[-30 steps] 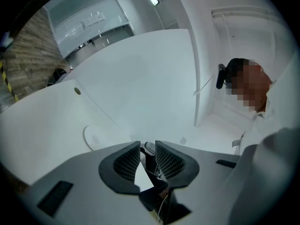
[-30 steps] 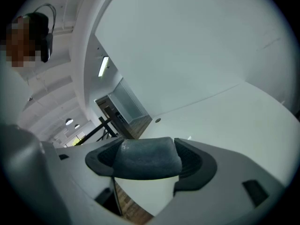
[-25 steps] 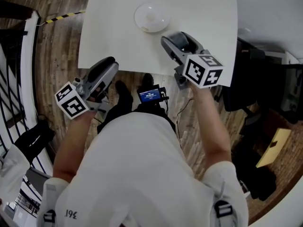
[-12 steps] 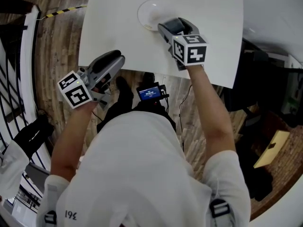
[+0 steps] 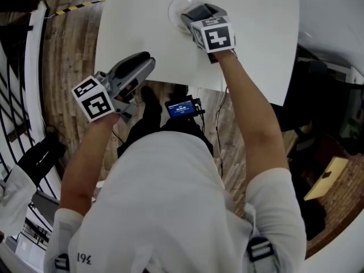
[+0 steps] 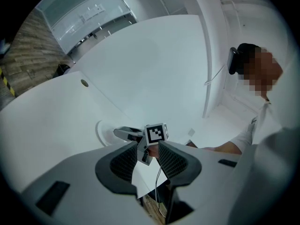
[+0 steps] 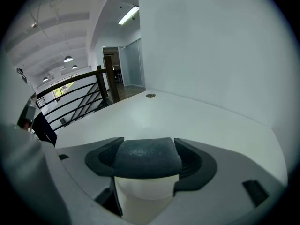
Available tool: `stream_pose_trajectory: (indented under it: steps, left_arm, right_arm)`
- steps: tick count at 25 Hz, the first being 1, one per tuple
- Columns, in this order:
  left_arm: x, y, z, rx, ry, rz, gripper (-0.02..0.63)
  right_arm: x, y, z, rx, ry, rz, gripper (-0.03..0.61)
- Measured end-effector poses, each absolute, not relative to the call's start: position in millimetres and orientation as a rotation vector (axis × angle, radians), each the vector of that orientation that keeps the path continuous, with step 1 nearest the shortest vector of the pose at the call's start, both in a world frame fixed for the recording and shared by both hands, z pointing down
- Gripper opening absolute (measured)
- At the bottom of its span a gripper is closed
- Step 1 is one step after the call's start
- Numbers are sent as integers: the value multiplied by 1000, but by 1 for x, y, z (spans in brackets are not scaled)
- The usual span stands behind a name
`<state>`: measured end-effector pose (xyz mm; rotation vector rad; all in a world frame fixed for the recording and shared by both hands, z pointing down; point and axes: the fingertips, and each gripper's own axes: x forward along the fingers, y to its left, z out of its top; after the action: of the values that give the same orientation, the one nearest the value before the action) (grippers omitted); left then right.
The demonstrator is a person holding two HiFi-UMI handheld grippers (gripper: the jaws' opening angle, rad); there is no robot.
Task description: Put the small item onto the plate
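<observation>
White table (image 5: 142, 30) over wood-plank floor (image 5: 68, 56), black railing (image 7: 108, 86) at one side

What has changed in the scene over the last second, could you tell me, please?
The right claw, shut on the small dark item, moved forward from the table's near edge to above the plate. The left claw edged slightly forward, open and empty. The plate and the table stayed put.

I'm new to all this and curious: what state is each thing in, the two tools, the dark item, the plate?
left tool: open, empty.
right tool: shut on dark item.
dark item: gripped, above the plate.
plate: lying flat on table, partly covered.
</observation>
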<state>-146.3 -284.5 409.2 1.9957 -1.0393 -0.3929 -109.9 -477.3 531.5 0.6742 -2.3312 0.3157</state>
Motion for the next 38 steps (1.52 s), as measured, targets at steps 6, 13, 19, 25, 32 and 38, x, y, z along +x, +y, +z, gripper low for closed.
stream_pose_trajectory:
  steps: [6,13,19,25,32,38]
  left_arm:
    - [-143,-281,415,1967,-1046,-391,123]
    - [-149,-274,422,1936,-1068,-392,123]
    - [-148,-272,421,1924,-1066,-383,123]
    - [-147,-274,419,1922,-1056,-380,123]
    - [-147,-271,423,1908,-1054,-381,123]
    - [-146,-269,422,1910,-1053,-386,123]
  right_arm:
    - [-124,-487,546,656,-2287,276,337]
    - [-118,-488,565,656,-2257,284,337]
    - [-100,-491,575,711,-2237,312,337]
    - [-103,-494,578,706,-2241,327,339]
    - [-102,-497,574,741,-2242,337,339]
    - [-99,-498,576,750,-2234,346,339]
